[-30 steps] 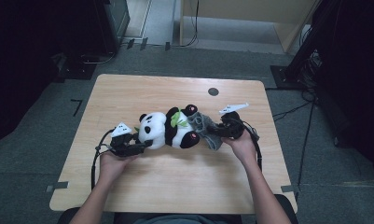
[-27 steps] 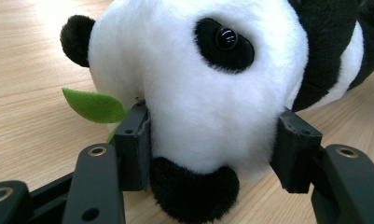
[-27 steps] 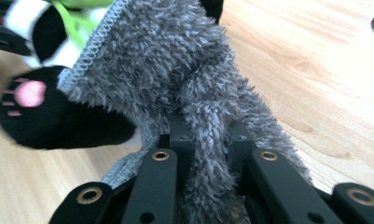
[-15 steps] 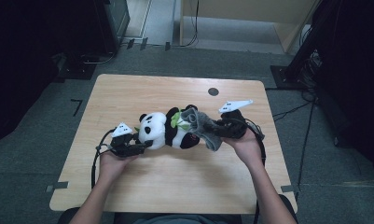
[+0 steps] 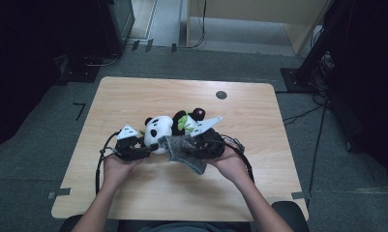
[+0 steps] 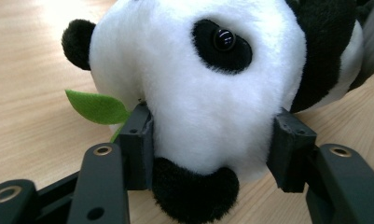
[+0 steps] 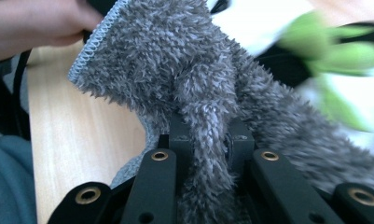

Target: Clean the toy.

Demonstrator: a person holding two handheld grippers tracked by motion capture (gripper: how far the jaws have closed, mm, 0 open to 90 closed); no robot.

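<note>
A black-and-white panda plush (image 5: pixel 168 126) with green felt leaves (image 5: pixel 183 122) lies in the middle of the wooden table (image 5: pixel 264 188). My left gripper (image 5: pixel 149 148) has its pads (image 6: pixel 139 140) pressed on both sides of the panda's head (image 6: pixel 208 84); its jaws have just been closing on it. A grey fluffy cloth (image 5: pixel 184 152) is bunched between the jaws of my shut right gripper (image 5: pixel 195 147). In the right gripper view that cloth (image 7: pixel 198 93) hangs over the right gripper (image 7: pixel 208 140), close against the panda's body and right beside the left hand.
A small dark round hole (image 5: pixel 221 94) sits in the tabletop near the far edge. Black cables (image 5: pixel 100 162) trail from both grippers along the table. Dark furniture and cables on the floor stand beyond the table's far and right sides.
The right hand has carried the grey cloth leftward, from the panda's right side to in front of its body near the left gripper. The left hand has stayed put on the panda's head.
</note>
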